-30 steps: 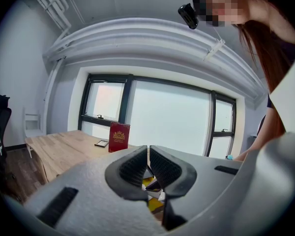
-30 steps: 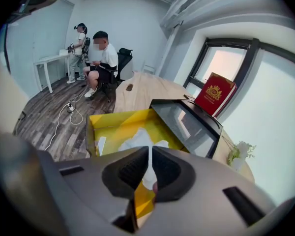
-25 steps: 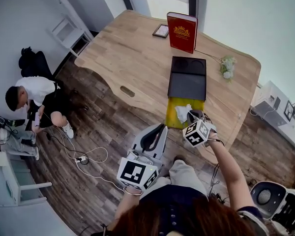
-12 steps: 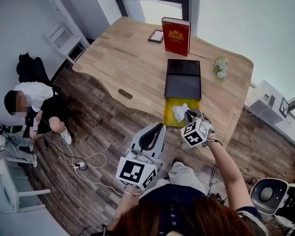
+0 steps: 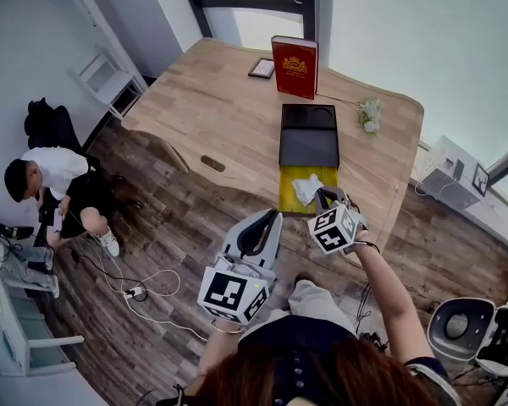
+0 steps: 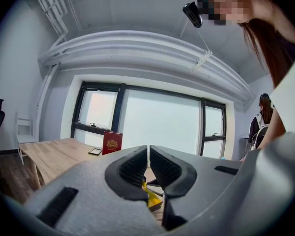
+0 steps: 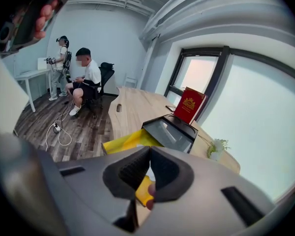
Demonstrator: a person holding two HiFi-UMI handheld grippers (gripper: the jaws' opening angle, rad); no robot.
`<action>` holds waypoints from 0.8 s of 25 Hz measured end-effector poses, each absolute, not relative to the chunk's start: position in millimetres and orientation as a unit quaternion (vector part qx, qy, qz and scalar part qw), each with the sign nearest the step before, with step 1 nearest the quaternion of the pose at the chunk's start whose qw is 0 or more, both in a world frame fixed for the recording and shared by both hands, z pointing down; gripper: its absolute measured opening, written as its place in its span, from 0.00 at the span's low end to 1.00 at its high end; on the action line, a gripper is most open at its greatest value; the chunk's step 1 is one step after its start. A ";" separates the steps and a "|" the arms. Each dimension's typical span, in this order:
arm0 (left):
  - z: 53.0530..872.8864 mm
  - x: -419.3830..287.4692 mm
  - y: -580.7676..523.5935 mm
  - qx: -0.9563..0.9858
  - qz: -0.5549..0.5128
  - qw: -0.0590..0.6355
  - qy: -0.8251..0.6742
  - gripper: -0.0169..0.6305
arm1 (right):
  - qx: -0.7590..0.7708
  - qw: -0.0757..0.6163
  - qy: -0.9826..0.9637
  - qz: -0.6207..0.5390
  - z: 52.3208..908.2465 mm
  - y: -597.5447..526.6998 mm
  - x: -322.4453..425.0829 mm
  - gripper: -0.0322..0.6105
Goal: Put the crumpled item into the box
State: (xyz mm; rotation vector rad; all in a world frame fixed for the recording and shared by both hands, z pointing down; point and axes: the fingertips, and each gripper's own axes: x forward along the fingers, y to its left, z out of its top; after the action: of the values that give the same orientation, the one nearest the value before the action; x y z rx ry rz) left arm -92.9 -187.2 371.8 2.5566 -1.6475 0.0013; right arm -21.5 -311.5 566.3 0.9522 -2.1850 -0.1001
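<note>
An open yellow box (image 5: 292,178) lies at the near edge of the wooden table (image 5: 212,108), its black lid (image 5: 306,135) just behind it. A crumpled white item (image 5: 306,189) sits over the box's near end. My right gripper (image 5: 324,198) is at the item's right side with its jaws shut, and in the right gripper view only a white sliver shows between them, with the yellow box (image 7: 125,140) beyond my right gripper (image 7: 148,163). My left gripper (image 5: 262,227) is shut with nothing in it, off the table to the box's lower left. It points at the table edge (image 6: 54,154) in the left gripper view (image 6: 148,167).
A red book (image 5: 294,55) stands at the table's far side beside a small frame (image 5: 261,68); white flowers (image 5: 369,115) lie right of the lid. A seated person (image 5: 46,172) and floor cables (image 5: 144,277) are at the left, white equipment (image 5: 457,172) at the right.
The head camera has drifted, so the table shifts slightly left and up in view. Both grippers keep their places relative to the yellow box and stay shut.
</note>
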 end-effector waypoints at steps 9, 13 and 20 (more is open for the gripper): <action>362.7 -86.8 -163.1 0.852 -0.010 0.041 -0.522 0.08 | 0.395 0.351 -0.847 -0.056 541.3 -289.0 -21.5 0.09; 360.1 -86.0 -152.5 0.856 -0.014 0.037 -0.516 0.08 | 0.405 0.341 -0.846 -0.059 532.7 -278.1 -19.7 0.09; 355.2 -84.3 -128.1 0.863 -0.021 0.029 -0.503 0.08 | 0.420 0.316 -0.847 -0.075 510.8 -251.7 -21.4 0.09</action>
State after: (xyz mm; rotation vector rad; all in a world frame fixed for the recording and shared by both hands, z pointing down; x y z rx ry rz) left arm -84.3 -128.1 355.2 2.6638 -1.5533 -0.0654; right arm -21.4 -251.7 510.8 1.1064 -2.2312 -0.1970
